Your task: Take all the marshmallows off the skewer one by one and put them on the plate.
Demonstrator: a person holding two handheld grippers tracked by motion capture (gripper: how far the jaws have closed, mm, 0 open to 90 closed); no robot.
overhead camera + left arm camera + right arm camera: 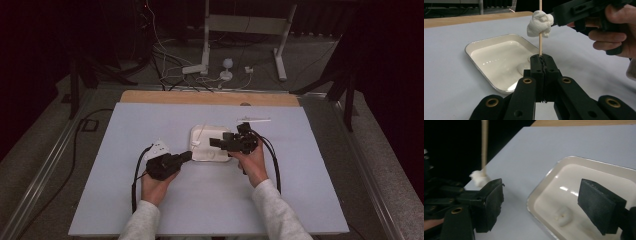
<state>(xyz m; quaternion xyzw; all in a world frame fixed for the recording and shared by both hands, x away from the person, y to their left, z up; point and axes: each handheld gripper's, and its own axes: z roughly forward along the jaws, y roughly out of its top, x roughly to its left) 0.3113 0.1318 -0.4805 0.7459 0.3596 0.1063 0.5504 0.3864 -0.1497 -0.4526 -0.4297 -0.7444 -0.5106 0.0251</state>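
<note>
My left gripper [541, 58] is shut on the lower end of a thin wooden skewer [540, 46], which stands upright. A white marshmallow [539, 23] is threaded on the skewer, above the jaws. My right gripper [546, 197] is open, with nothing between its pads. One of its fingers [566, 12] rests against the marshmallow's right side. Under both lies a white rectangular tray [220, 156] holding another marshmallow [564, 217]. In the high view the left gripper [189, 155] is at the tray's near left corner and the right gripper [214, 142] is over the tray.
A spare skewer [252, 119] lies on the pale blue mat [210, 200] behind the tray. The wooden table edge [210, 97] runs along the back, with cables and white stand legs on the floor beyond it.
</note>
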